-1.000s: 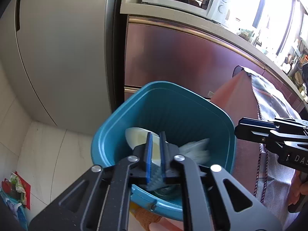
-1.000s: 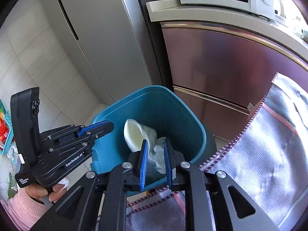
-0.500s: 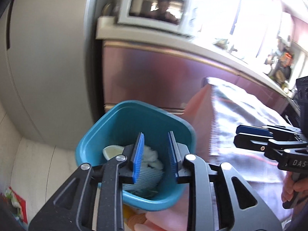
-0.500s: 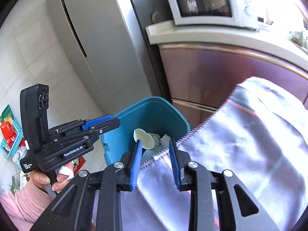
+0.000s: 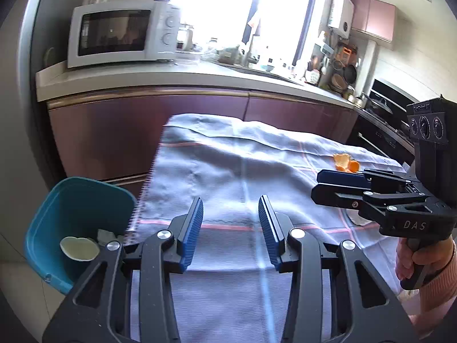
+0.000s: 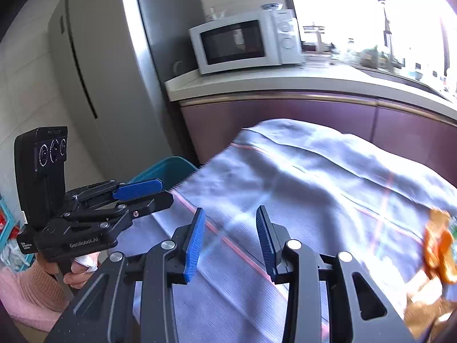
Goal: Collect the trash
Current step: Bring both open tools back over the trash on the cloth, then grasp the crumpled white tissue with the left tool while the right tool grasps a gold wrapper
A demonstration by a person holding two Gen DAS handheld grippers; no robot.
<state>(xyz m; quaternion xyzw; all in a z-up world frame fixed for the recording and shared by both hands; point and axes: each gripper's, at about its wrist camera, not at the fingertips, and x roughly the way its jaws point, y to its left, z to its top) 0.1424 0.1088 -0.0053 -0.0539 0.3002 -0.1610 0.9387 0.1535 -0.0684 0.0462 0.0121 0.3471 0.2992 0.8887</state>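
Observation:
A teal trash bin (image 5: 77,200) stands on the floor left of the cloth-covered table (image 5: 245,171); a pale cup and crumpled paper (image 5: 78,248) lie in it. Its rim also shows in the right wrist view (image 6: 168,168). Orange peel (image 5: 345,165) lies on the cloth at the far right; in the right wrist view the blurred peel (image 6: 438,248) is at the right edge. My left gripper (image 5: 230,225) is open and empty over the cloth. My right gripper (image 6: 230,235) is open and empty over the cloth, and also shows in the left wrist view (image 5: 328,184).
A counter with maroon cabinet fronts (image 5: 160,120) runs behind the table, with a white microwave (image 5: 120,34) on it. A grey fridge (image 6: 94,85) stands left of the counter. A stove (image 5: 382,120) is at the far right.
Both grippers let go of trash in the bin, opened wide, rose and swung right from above the bin to above the table cloth.

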